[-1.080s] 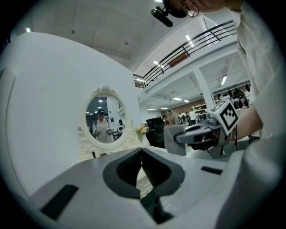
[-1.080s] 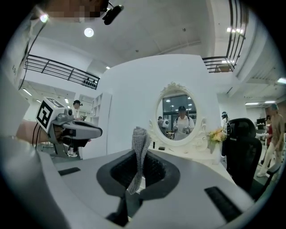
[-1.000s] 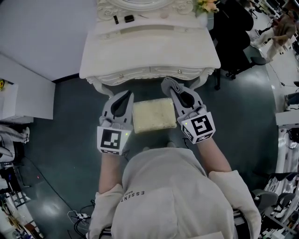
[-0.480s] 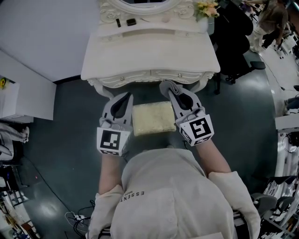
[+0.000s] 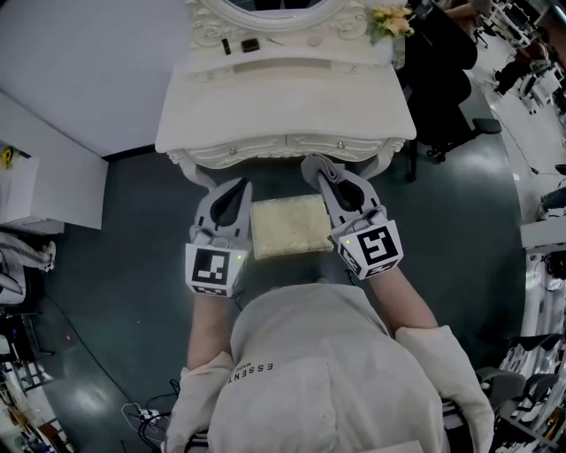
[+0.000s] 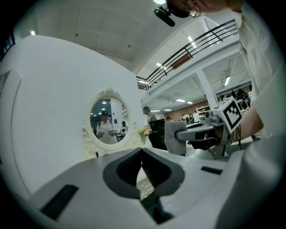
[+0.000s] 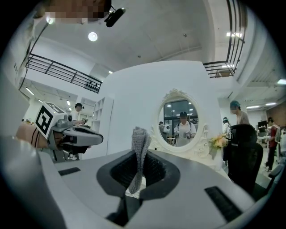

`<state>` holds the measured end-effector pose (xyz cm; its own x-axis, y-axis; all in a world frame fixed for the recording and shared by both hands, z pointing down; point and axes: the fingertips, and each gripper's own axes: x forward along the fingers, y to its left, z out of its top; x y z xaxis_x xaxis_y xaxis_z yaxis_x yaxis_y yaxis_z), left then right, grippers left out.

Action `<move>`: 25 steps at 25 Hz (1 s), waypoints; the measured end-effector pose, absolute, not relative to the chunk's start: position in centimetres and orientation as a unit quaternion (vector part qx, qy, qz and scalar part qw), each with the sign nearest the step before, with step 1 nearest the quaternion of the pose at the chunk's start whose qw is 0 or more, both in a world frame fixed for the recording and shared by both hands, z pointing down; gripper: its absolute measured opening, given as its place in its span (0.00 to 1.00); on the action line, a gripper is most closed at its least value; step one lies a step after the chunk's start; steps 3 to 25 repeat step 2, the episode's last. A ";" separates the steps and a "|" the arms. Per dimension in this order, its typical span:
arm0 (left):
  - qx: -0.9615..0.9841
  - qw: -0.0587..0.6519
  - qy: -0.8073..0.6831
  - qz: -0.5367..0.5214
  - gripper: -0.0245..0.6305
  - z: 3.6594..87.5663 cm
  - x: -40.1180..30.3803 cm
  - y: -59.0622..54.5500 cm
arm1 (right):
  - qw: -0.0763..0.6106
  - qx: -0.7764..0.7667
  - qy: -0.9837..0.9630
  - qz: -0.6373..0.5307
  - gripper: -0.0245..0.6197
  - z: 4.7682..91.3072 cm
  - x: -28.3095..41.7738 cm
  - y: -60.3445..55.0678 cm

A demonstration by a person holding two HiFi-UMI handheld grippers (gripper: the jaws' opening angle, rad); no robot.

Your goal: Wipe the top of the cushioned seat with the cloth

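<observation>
The right gripper is clamped on the grey cloth, raised near the cushioned seat's far right corner, likely poised to lower and wipe. The left gripper hangs beside the seat's left edge, its 2 jaws together on nothing, out of the wiping path

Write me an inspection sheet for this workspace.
Surface: cushioned seat, top bare, cloth not touching it.
Job's things: grey cloth, pinched in the right gripper.
Clutter: small dark things and flowers on the dressing table.
Grippers: left gripper jaws together, empty; right gripper jaws shut on the cloth; one each side of the seat.
Cables: loose cables on the floor, lower left.
Surroundings: black office chair at right.
</observation>
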<state>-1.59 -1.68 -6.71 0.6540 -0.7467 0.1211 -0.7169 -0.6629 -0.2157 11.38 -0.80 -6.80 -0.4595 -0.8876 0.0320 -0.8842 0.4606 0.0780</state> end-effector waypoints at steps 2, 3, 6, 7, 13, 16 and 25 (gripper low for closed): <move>-0.906 0.080 0.404 -0.103 0.04 -6.7 -1.6 -1.4 | 0.034 0.518 -0.854 -0.028 0.08 -6.9 11.3 -0.6; -0.906 0.080 0.404 -0.103 0.04 -6.7 -1.6 -1.4 | 0.034 0.518 -0.854 -0.028 0.08 -6.9 11.3 -0.6; -0.906 0.080 0.404 -0.103 0.04 -6.7 -1.6 -1.4 | 0.034 0.518 -0.854 -0.028 0.08 -6.9 11.3 -0.6; -0.906 0.080 0.404 -0.103 0.04 -6.7 -1.6 -1.4 | 0.034 0.518 -0.854 -0.028 0.08 -6.9 11.3 -0.6; -0.906 0.080 0.404 -0.103 0.04 -6.7 -1.6 -1.4 | 0.034 0.518 -0.854 -0.028 0.08 -6.9 11.3 -0.6; -0.906 0.080 0.404 -0.103 0.04 -6.7 -1.6 -1.4 | 0.034 0.518 -0.854 -0.028 0.08 -6.9 11.3 -0.6; -0.906 0.080 0.404 -0.103 0.04 -6.7 -1.6 -1.4 | 0.034 0.518 -0.854 -0.028 0.08 -6.9 11.3 -0.6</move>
